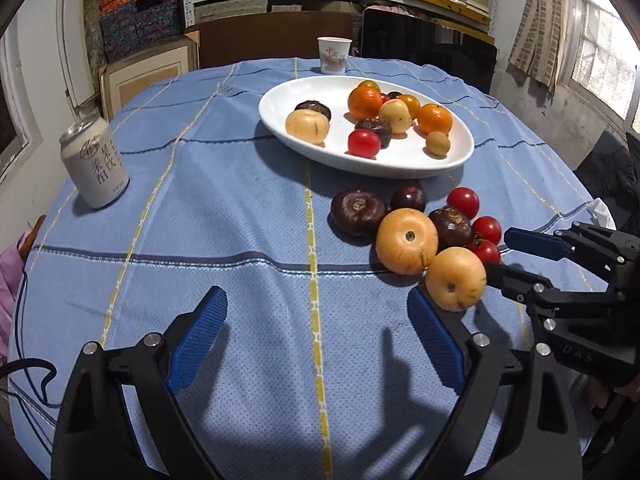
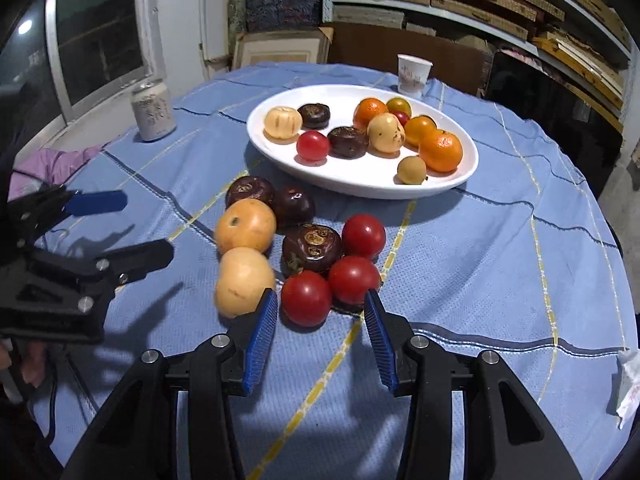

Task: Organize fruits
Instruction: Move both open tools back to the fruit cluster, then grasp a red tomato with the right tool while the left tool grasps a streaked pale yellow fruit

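A white oval plate (image 1: 440,162) (image 2: 456,184) holds oranges, tan fruits, dark fruits and small red tomatoes. On the blue cloth in front of it lies a loose cluster: two tan fruits (image 1: 406,240) (image 2: 245,226), dark fruits (image 1: 357,213) (image 2: 312,247) and red tomatoes (image 1: 463,202) (image 2: 306,298). My left gripper (image 1: 318,308) (image 2: 138,228) is open and empty, low over the cloth left of the cluster. My right gripper (image 2: 321,302) (image 1: 498,254) is open, its fingertips on either side of the nearest tomato, not touching it.
A white drink can (image 1: 95,162) (image 2: 154,111) stands at the left of the table. A paper cup (image 1: 334,55) (image 2: 413,73) stands behind the plate. Crumpled white paper (image 2: 628,384) lies at the right edge. Shelves and boxes stand behind the table.
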`<state>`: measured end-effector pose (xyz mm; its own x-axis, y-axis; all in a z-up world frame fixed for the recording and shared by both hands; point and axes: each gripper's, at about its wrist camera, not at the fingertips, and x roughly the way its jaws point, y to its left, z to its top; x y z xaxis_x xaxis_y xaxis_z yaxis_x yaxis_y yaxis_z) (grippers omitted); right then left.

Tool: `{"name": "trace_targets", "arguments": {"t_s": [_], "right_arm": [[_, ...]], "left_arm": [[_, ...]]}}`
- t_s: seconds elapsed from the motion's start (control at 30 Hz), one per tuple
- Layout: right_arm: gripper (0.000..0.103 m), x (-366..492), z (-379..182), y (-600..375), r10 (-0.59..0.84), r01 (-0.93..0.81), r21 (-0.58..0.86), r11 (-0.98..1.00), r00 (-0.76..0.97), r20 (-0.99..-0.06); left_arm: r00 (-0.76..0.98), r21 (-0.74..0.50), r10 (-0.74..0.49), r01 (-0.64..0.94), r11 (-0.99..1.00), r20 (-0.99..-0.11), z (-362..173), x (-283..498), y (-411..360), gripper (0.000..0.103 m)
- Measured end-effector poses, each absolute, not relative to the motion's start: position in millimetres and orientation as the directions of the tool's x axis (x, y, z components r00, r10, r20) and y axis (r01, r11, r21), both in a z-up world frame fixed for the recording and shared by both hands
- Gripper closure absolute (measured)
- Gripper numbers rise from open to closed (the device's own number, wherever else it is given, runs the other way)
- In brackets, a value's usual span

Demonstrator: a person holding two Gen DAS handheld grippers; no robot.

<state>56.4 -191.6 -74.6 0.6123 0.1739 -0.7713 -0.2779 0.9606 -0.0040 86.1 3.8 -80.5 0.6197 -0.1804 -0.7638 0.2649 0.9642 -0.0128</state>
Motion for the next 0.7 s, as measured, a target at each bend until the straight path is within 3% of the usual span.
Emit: {"name": "trace_targets", "arguments": {"t_s": [0.57,0.63,0.7], "right_arm": [[0.061,68,-82,-168,0.204,-0.281,0.041,0.959,0.582,-0.788],[0.076,70,-86,-165,0.194,-0.280,0.032,0.960,0.575,-0.795],[0.076,69,-85,-168,0.211,-0.284,0.051,0.958,0.571,-0.793]], "left_arm": [[0.636,-0.037,-0.197,0.256,0.966,-0.746,-77,86,9,0.014],[0.637,-0.037,-0.197,0.256,0.966,-0.745,-77,86,9,0.014],[0.637,-0.040,-0.203,0.260,0.965,-0.744,-77,85,9,0.014]]}}
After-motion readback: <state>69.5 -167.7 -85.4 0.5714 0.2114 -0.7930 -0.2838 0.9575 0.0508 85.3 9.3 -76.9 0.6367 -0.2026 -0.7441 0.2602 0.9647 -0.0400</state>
